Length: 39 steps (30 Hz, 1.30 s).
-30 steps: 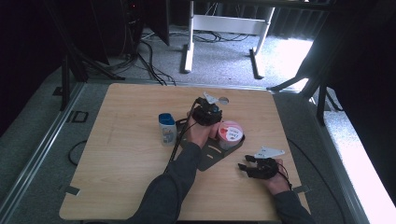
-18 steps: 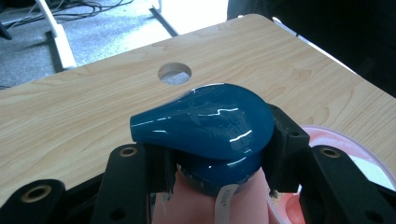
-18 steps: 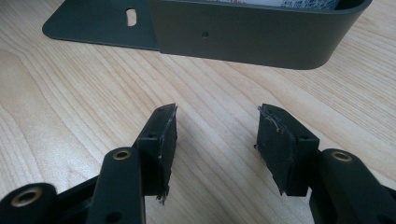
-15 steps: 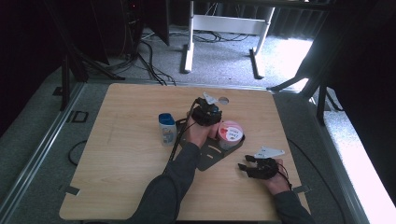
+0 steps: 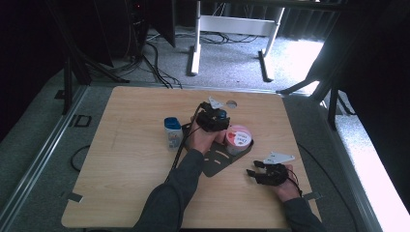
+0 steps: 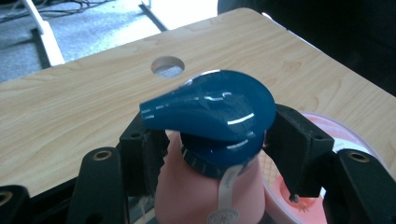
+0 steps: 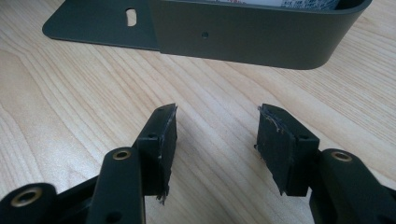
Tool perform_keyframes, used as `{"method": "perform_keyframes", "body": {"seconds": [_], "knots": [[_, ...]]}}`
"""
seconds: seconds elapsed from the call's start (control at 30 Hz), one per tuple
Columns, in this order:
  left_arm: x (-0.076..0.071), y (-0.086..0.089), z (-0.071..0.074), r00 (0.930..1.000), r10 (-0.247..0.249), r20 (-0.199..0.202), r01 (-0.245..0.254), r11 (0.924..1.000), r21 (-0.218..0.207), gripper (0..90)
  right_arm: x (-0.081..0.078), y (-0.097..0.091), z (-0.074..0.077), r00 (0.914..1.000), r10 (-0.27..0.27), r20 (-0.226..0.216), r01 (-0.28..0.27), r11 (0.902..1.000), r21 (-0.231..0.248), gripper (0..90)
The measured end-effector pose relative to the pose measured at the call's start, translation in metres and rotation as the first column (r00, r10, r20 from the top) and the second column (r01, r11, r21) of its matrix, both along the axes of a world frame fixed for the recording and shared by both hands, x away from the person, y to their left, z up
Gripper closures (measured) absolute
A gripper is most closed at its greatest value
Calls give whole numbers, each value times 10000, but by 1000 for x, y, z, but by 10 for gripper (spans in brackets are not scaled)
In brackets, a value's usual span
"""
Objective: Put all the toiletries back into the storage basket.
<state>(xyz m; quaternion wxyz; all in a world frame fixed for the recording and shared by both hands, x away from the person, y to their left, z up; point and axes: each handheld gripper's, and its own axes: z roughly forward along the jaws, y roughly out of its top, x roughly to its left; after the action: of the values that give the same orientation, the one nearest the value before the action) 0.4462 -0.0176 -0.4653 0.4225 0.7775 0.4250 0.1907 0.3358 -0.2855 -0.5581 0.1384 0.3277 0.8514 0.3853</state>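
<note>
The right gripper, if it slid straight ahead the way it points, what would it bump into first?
Probably the dark metal tray. The right gripper is open with bare table between them, and the tray's wall lies straight ahead.

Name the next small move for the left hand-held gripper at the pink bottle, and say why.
Probably lift the left hand-held gripper straight up and clear. Its jaws have just been opening, and they now stand apart from the pink bottle with the blue pump top, which stands upright between them beside the pink-lidded tub in the dark tray. It looks placed, so backing off seems right.
</note>
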Motion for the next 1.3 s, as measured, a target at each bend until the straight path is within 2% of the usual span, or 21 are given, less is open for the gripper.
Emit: {"method": "perform_keyframes", "body": {"seconds": [0.4,0.53,0.6,0.87,1.3], "knots": [[-12,11,2,9993,-334,138,331,9991,254,384,0,0,0,10000,-19,3,19,10000,14,472],[-15,13,1,9992,-384,130,380,9988,298,385,0,0,0,10000,-27,-2,27,10000,22,471],[-18,14,1,9991,-302,288,292,9989,369,395,0,0,0,10000,-25,-6,26,10000,24,471],[-24,20,0,9991,-357,242,342,9974,633,407,0,0,0,10000,-17,-4,17,10000,26,471],[-41,35,-2,9968,-722,338,701,9958,590,468,0,0,0,10000,-13,19,13,10000,-5,470]]}}
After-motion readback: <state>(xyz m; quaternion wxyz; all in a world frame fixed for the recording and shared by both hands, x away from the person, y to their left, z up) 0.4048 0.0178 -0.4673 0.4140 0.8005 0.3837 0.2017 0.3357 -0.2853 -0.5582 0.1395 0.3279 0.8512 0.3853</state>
